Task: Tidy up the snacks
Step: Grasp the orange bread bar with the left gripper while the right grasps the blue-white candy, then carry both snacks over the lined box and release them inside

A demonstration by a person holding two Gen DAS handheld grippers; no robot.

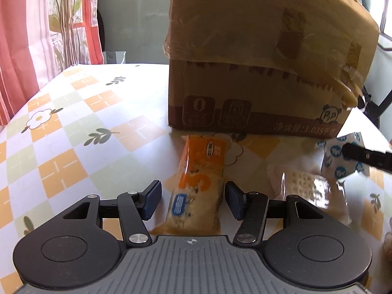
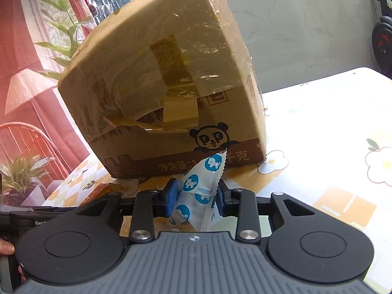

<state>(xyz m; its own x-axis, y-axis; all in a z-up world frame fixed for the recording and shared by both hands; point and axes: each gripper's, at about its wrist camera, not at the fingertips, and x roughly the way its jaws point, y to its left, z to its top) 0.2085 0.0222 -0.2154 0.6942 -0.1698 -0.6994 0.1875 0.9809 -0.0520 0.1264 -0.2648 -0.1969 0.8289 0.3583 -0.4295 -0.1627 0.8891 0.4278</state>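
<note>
An orange snack bar packet (image 1: 196,178) lies lengthwise on the table between the fingers of my left gripper (image 1: 192,201). That gripper is open, and a strip of table shows between its left pad and the wrapper. My right gripper (image 2: 196,196) is shut on a white packet with blue round animal prints (image 2: 203,186), pinched upright between its blue pads. In the left wrist view that white packet (image 1: 335,156) sits at the right edge with one black finger (image 1: 362,155) of the right gripper on it. A clear-wrapped cracker packet (image 1: 301,183) lies just right of the orange one.
A large taped cardboard box (image 1: 257,61) (image 2: 159,85) with a panda print stands close behind the snacks. The checked floral tablecloth (image 1: 73,127) (image 2: 330,134) spreads to either side. Red curtains and plants are at the left. A person's fingers (image 2: 6,247) show at the left edge.
</note>
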